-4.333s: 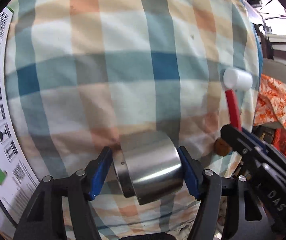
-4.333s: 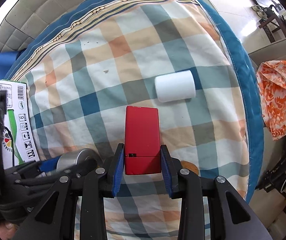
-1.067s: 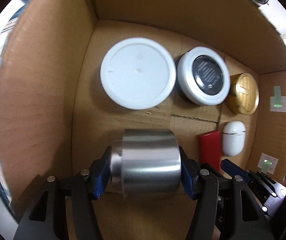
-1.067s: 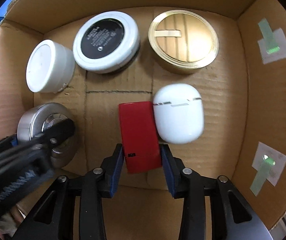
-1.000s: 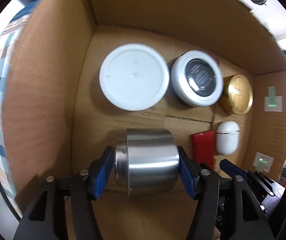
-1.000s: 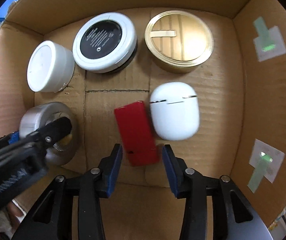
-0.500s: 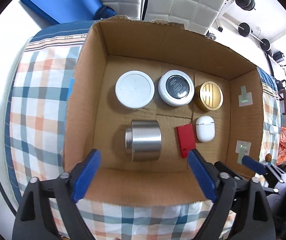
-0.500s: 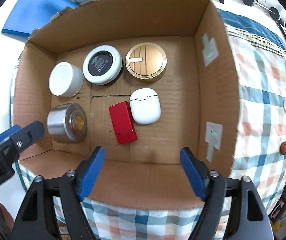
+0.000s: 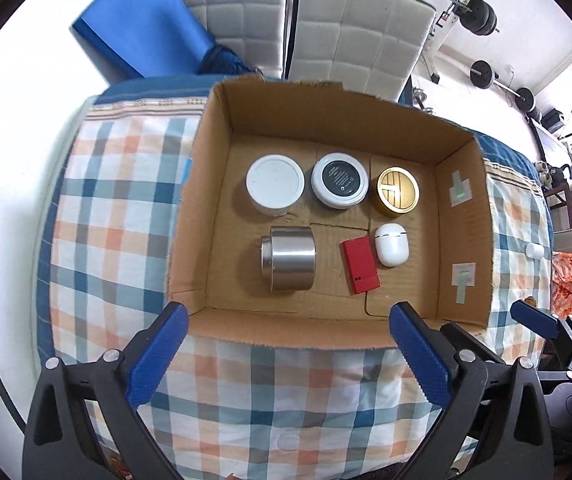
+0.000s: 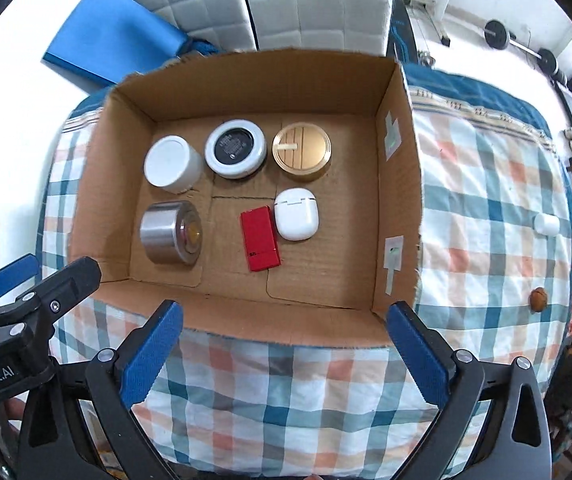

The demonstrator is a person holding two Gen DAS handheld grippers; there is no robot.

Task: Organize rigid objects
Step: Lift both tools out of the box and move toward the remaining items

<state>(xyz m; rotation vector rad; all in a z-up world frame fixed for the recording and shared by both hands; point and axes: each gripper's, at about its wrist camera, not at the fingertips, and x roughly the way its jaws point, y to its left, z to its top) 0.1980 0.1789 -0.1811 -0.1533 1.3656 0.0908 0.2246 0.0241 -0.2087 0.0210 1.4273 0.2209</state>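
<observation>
Covering the desk is a checked cloth [image 9: 117,216] in blue, orange and white, and on it stands an open cardboard box [image 9: 328,120] with its flaps cut away. Behind the box, padded grey-white panels [image 9: 350,32] and a blue mat [image 9: 137,28] lean at the far edge. Inside the box, six items lie on the floor in two rows. Back row, from the left wrist view: a white jar [image 9: 275,184], a white tin with a black top [image 9: 339,179] just beside it, and a gold tin [image 9: 398,192] close to the right of that. Front row: a steel cylinder [image 9: 289,259] on its side, well apart from a red case [image 9: 360,266], which lies flat and touches or nearly touches a white earbud case [image 9: 391,245] on its right. Outside the box, on the cloth to its right, sit a small white roll [image 10: 546,224] and, nearer the front, a small brown round object [image 10: 538,299]. Both tools hang above the near wall of the box, pointing steeply down. The left tool [image 9: 286,344] has its jaws opening, wide apart, with nothing between the blue pads. The right tool [image 10: 286,342] likewise has its jaws opening, wide apart and empty. In the right wrist view, the left tool's arm shows at lower left.
</observation>
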